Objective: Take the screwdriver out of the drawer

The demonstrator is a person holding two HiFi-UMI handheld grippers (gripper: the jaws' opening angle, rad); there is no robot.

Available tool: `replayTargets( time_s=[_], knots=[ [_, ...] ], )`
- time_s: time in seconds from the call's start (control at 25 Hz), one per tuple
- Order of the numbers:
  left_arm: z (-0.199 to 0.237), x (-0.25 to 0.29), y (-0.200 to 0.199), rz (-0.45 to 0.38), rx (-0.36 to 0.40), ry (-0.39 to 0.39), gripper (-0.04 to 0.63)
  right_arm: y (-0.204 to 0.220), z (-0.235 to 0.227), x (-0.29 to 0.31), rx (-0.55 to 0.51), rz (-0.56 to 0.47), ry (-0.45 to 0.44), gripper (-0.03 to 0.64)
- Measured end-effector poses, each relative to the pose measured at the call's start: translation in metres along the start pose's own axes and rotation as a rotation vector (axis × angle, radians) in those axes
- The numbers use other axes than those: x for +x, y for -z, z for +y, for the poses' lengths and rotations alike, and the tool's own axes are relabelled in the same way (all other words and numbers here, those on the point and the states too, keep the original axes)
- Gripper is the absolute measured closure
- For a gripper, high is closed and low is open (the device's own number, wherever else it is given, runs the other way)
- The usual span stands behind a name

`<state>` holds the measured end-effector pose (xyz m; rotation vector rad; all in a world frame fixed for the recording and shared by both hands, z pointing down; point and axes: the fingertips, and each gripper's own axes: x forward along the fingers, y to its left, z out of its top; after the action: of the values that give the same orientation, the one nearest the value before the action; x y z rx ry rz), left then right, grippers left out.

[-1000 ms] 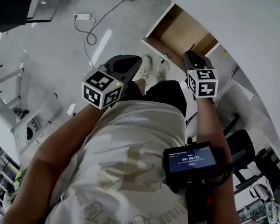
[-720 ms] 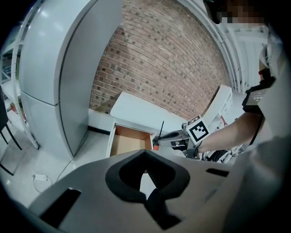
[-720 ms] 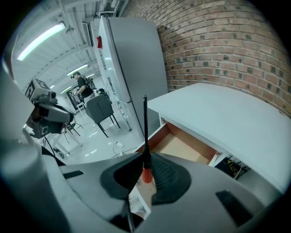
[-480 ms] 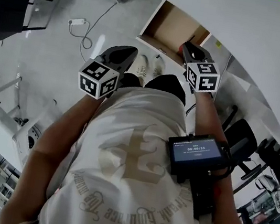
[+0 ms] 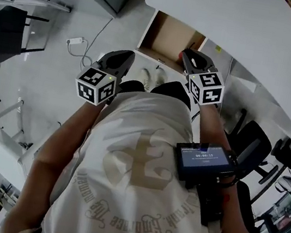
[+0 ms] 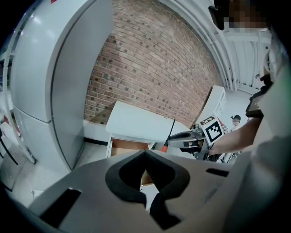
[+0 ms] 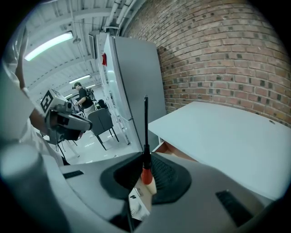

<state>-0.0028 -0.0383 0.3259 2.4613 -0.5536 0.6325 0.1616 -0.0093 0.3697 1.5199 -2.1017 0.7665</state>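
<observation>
**Screwdriver** (image 7: pixel 146 136): pinched at its orange handle between the jaws of my right gripper (image 7: pixel 145 181). The thin black shaft stands straight up out of the jaws. It hangs in the air near the front of the drawer (image 5: pixel 169 34), and as far as I can tell no part of it is inside.

**Drawer:** pulled open under the white table (image 5: pixel 232 28), with its bare wooden bottom showing in the head view. I cannot make out whether anything else lies in it.

**Left gripper** (image 6: pixel 148 184): jaws pressed together on nothing. It is held well apart from the right one, over the floor (image 5: pixel 67 22), and faces the drawer and table.

**Step in hand (my judgement):** the lift-out is done in substance, since the tool is out and carried. What remains is to bring it away and put it somewhere. The task names no place, but the bare table top is the nearest surface.

**Next move:**
- I should keep the pinch firm. The jaws grip only a short stretch of handle, so the long shaft could pivot.
- I should watch the raised tip against the table rim as the gripper draws back.
</observation>
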Motion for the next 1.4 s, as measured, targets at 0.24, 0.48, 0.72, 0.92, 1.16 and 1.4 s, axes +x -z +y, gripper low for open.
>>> replayTargets(
  time_s=[0.24,0.48,0.72,0.92,1.16,1.4],
  knots=[
    [-0.006,0.006,0.001,0.012,0.018,0.026,0.575,-0.011,-0.001,-0.012,0.011,-0.044,0.000,0.549],
    [-0.003,0.014,-0.004,0.018,0.036,0.049,0.575,-0.017,0.000,-0.016,0.029,-0.070,-0.012,0.549],
    [-0.014,0.019,-0.024,-0.004,0.061,0.092,0.575,-0.026,0.003,-0.028,0.028,-0.097,-0.029,0.549],
    [-0.025,0.023,-0.033,-0.015,0.062,0.122,0.575,-0.031,0.002,-0.040,0.050,-0.122,-0.022,0.549],
    [-0.041,0.027,-0.041,-0.019,0.093,0.159,0.575,-0.042,0.000,-0.063,0.051,-0.154,0.000,0.548],
    [-0.038,0.029,-0.054,-0.026,0.107,0.185,0.575,-0.055,0.001,-0.070,0.055,-0.172,0.018,0.548]
  ],
)
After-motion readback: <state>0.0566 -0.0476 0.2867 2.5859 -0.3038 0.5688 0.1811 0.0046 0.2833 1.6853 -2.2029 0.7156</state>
